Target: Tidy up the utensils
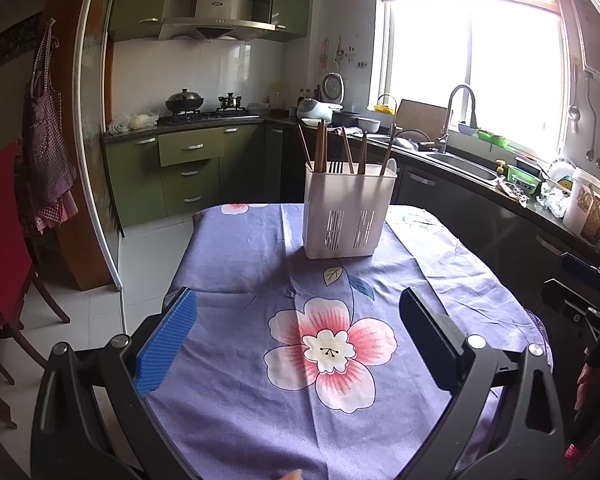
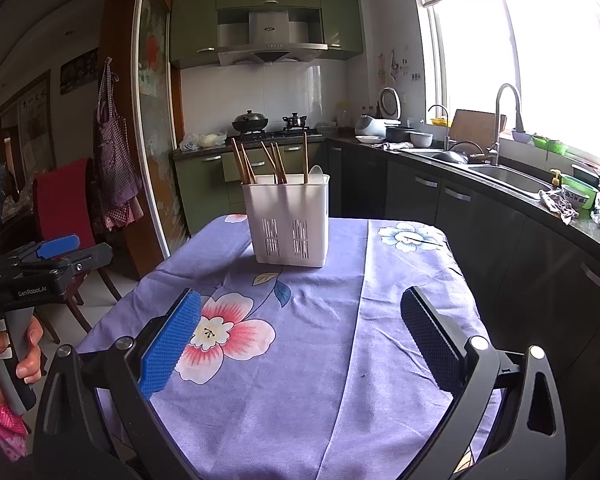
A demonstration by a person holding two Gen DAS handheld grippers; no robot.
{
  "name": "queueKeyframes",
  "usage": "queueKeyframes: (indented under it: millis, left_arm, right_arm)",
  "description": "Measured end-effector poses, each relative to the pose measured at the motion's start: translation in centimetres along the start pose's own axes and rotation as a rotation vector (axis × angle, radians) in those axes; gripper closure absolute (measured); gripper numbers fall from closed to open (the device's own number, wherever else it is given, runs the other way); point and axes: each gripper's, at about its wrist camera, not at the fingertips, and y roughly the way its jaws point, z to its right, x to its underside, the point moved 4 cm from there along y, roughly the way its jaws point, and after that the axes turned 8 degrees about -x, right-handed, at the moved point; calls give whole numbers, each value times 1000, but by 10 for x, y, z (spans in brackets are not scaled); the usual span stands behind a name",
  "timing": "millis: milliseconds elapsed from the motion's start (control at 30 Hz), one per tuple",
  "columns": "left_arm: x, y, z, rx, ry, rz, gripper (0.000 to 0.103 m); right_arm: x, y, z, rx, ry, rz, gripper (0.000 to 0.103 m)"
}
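Left tongs (image 1: 298,344): black frame, blue ribbed pad on one finger, dark pad on the other; spread wide, holding nothing, above the near part of the table. Seen also from the right wrist view at the left edge, gripped by a hand (image 2: 4,364) with a pink sleeve.

Right tongs (image 2: 300,344): same build; spread wide, holding nothing, above the near right part of the table.

Table (image 1: 236,248): covered by a purple cloth printed with a large pink-and-white flower (image 1: 330,354).

White rectangular plastic utensil holder (image 1: 348,212): slotted vents low on its front, standing upright on the far middle of the table, well apart from both tongs. Contents: brown wooden chopsticks (image 1: 321,146) leaning at several angles, dark fork tines (image 1: 335,167), one white spoon (image 1: 391,165) at the right end.

Surroundings: green kitchen cabinets (image 1: 190,168), steel sink with tall tap (image 1: 462,160) under a bright window, checked apron (image 1: 46,140) hanging at left.
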Motion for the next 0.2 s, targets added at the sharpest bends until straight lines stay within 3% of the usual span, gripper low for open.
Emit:
queueKeyframes:
  millis: [200]
  left_arm:
    - [5,14,1,0,8,-41,7]
  right_arm:
    - [3,8,8,4,14,-15,5]
